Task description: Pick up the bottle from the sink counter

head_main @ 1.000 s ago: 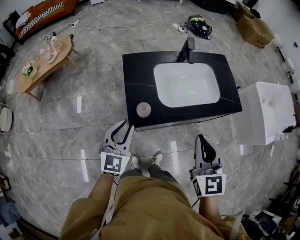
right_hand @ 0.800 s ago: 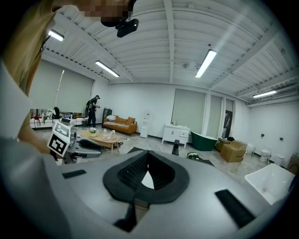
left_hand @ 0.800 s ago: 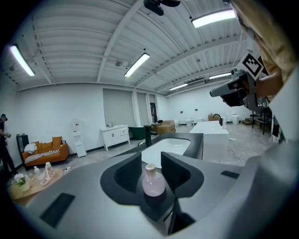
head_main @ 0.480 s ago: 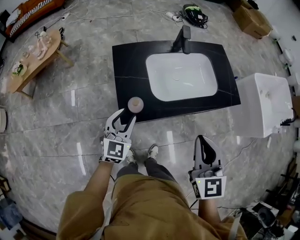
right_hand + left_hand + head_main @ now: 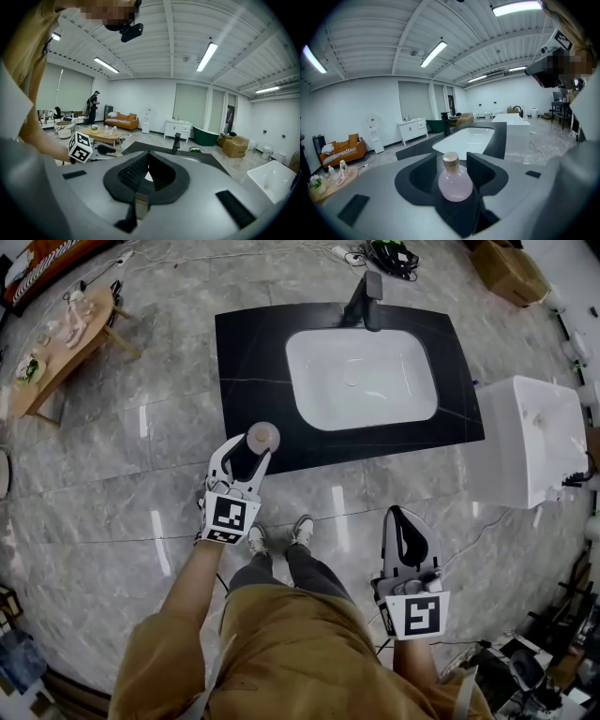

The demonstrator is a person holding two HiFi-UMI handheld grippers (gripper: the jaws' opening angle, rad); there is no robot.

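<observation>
A small round pink bottle (image 5: 262, 437) with a tan cap stands on the front left corner of the black sink counter (image 5: 251, 352). My left gripper (image 5: 247, 450) reaches in over the counter's front edge. Its jaws are opening and stand on either side of the bottle. In the left gripper view the bottle (image 5: 454, 185) sits between the dark pads (image 5: 480, 171) with small gaps at both sides. My right gripper (image 5: 403, 514) hangs low at the right above the floor, apart from the counter. The right gripper (image 5: 146, 157) has its tips together and nothing between them.
A white basin (image 5: 361, 376) is set in the counter, with a dark faucet (image 5: 367, 296) behind it. A white cabinet (image 5: 534, 446) stands at the right. A wooden table (image 5: 56, 343) is at the far left, and a cardboard box (image 5: 511, 268) and cables lie beyond the sink.
My left gripper has moved forward from the floor side to the counter's corner, its jaws have spread, and they now flank the bottle. The right gripper has stayed put.
</observation>
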